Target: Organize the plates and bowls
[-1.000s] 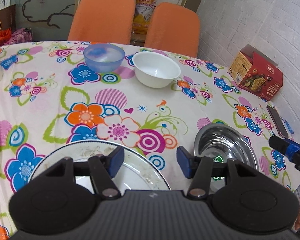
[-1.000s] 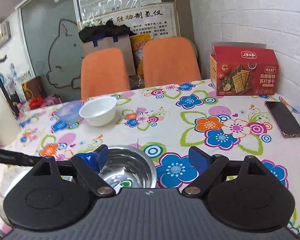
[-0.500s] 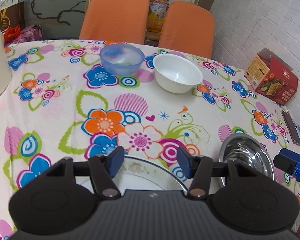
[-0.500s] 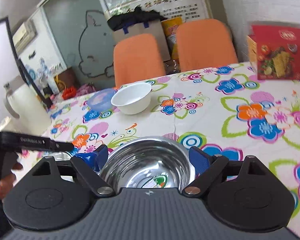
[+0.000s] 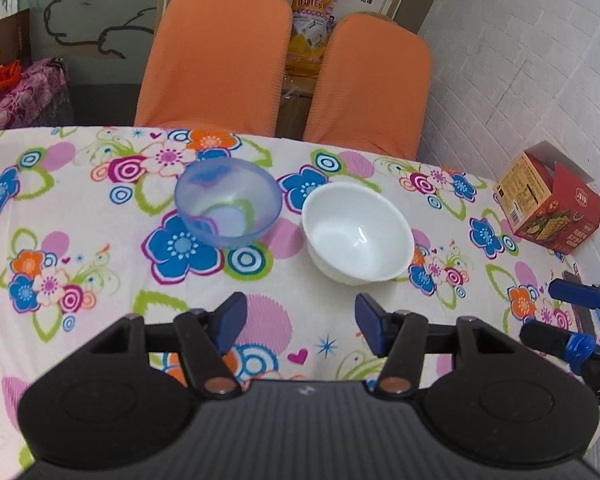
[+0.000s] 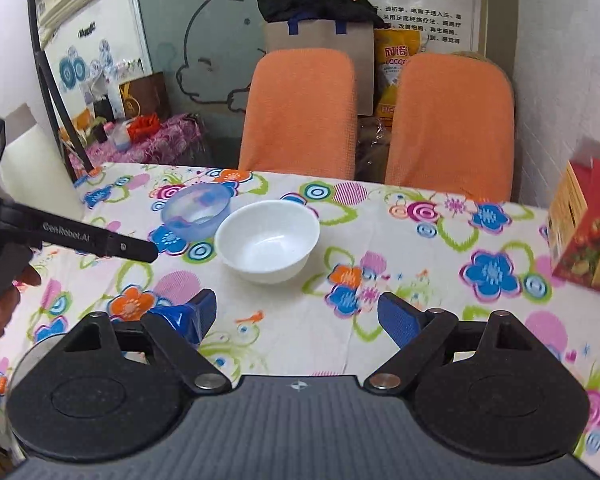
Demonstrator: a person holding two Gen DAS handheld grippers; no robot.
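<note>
1. Left gripper [image 5: 298,322] is hovering with jaws apart and empty; blue bowl [image 5: 228,202] is sitting at its 11 o'clock.
2. White bowl [image 5: 358,232] is sitting at 1 o'clock, just beside the blue one.
3. Right gripper [image 6: 296,318] is gaping empty; advise straddling one rim squarely before lifting.

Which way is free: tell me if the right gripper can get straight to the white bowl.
Probably yes. The right gripper is open, and only bare tablecloth lies between it and the white bowl; the blue bowl sits off to the side.
</note>
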